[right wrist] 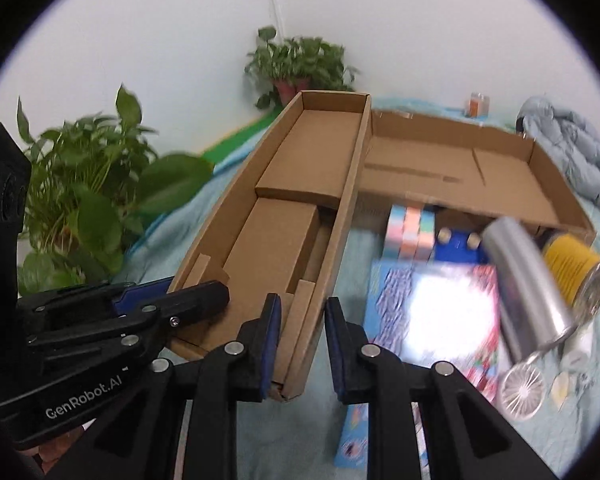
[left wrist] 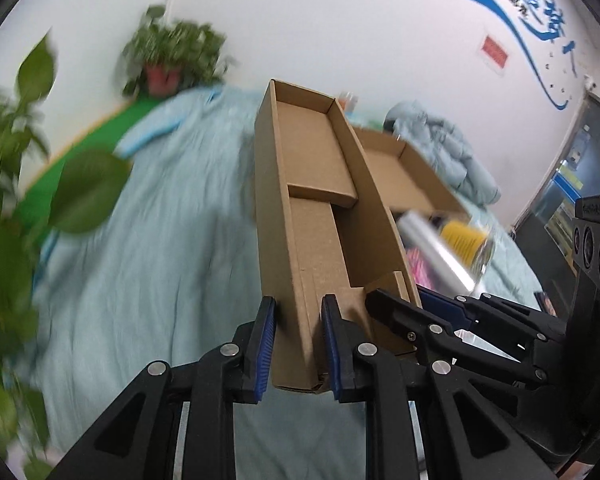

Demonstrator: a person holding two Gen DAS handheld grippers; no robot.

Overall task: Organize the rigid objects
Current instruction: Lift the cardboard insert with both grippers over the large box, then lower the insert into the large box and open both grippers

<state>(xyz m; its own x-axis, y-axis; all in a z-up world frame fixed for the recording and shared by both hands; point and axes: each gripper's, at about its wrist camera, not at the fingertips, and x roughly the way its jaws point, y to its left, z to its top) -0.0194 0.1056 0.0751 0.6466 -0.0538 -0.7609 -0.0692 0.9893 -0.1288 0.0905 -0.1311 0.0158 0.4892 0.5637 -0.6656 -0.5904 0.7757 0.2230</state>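
Both grippers, left (left wrist: 298, 344) and right (right wrist: 302, 342), are clamping their jaws on the near corners of a long cardboard tray (right wrist: 288, 208), holding it clear above the bed (left wrist: 160, 260).

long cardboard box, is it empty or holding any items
Empty of items: the long cardboard box shows only its own cardboard inserts; the silver bottle lies outside it.

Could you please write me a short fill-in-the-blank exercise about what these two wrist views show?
1. Both grippers grip the near end of the ____ cardboard box.
2. The left gripper and right gripper are both ____ on its walls.
3. The silver bottle lies on a ____ cloth.

Missing words: long; shut; blue
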